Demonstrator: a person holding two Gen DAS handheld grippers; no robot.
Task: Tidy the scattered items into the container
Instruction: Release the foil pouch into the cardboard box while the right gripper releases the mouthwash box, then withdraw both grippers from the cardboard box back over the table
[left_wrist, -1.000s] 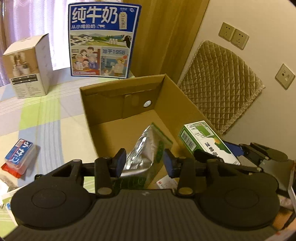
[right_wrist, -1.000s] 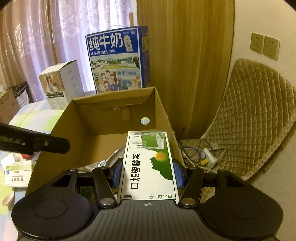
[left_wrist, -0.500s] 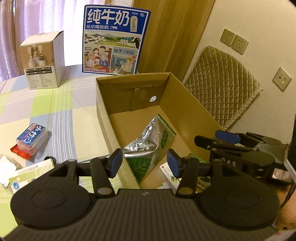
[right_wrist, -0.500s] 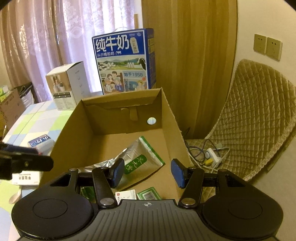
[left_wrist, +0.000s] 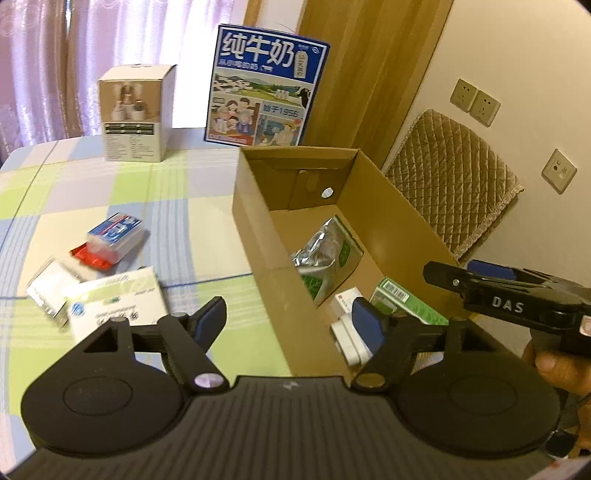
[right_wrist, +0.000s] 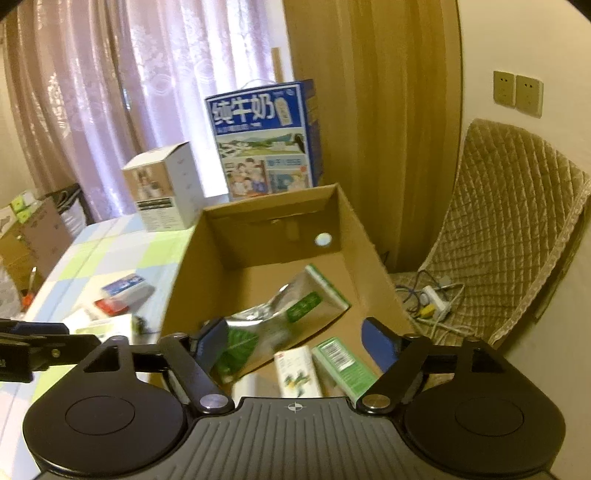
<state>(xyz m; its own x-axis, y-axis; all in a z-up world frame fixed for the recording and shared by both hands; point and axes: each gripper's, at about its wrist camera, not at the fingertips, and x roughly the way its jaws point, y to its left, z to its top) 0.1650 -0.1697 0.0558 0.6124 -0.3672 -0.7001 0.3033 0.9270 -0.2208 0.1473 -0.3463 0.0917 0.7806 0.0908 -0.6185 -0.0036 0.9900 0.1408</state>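
- Bench (left_wrist: 110, 192): covered in a checked cloth of pale green, lilac and cream; pink curtains (right_wrist: 92, 92) hang behind it, and a quilted tan chair (right_wrist: 517, 229) stands to the right of the cardboard box (left_wrist: 266, 236).
- Cardboard box: open-topped, plain brown corrugated board, with a round hole in its far wall. Behind it stand a blue milk carton case (left_wrist: 264, 92) and a small white carton (left_wrist: 135, 110).
- Inside the box: a crinkled silver foil pouch (right_wrist: 280, 317) with a green label, a green packet (right_wrist: 341, 363) lying flat at the near end, and a white packet (right_wrist: 297, 371) beside it.
- Left of the box, on the cloth: a clear case with a blue label (left_wrist: 114, 234), a white-green packet (left_wrist: 118, 299) and a small white packet (left_wrist: 48, 286), all loose.
- Left tongs (left_wrist: 290, 325): spread apart, empty, straddling the box's near left wall.
- Right tongs (right_wrist: 295, 341): spread apart, empty, over the box's near end.
- Change: a second ago the right tongs clamped the green packet; it now lies in the box.
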